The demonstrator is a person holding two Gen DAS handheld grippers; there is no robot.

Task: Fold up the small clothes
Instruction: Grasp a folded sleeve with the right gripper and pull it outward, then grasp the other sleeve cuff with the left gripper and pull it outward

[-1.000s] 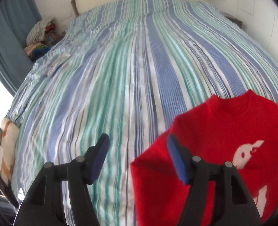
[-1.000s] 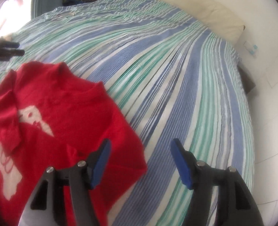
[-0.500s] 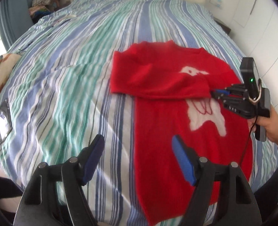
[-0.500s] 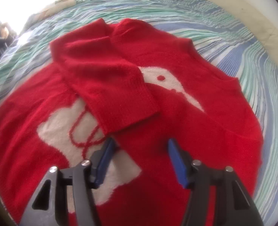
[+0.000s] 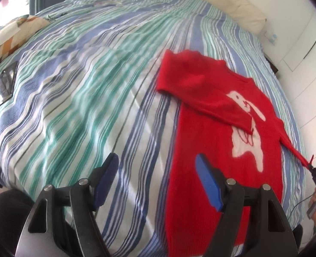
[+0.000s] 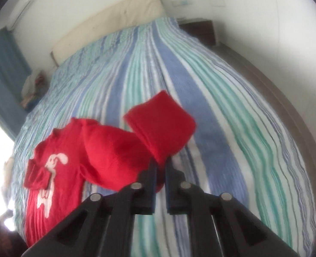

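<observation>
A red sweater [image 5: 211,150] with a white rabbit on its front lies flat on the striped bed [image 5: 83,96]. One sleeve [image 5: 200,94] is folded across its chest. The other sleeve [image 5: 291,146] is stretched out to the right, off the body. My right gripper [image 6: 160,167] is shut on that sleeve, and the cuff [image 6: 160,124] sticks up past the fingertips. In the left wrist view the right gripper [image 5: 313,169] shows at the right edge. My left gripper [image 5: 157,177] hangs open over the bed at the sweater's lower left edge, with nothing between its pads.
A patterned cushion [image 5: 14,30] and a dark flat device [image 5: 5,81] lie at the bed's left edge. A cream headboard cushion [image 6: 115,23], a dark nightstand [image 6: 198,30], a clothes pile [image 6: 31,90] and a blue curtain [image 6: 1,68] ring the bed. White cupboards [image 5: 303,42] stand on the right.
My right gripper, open over the sweater's front before, has shut on the free sleeve and drawn it out sideways, rolling as it went. My left gripper stays open and has shifted slightly.
</observation>
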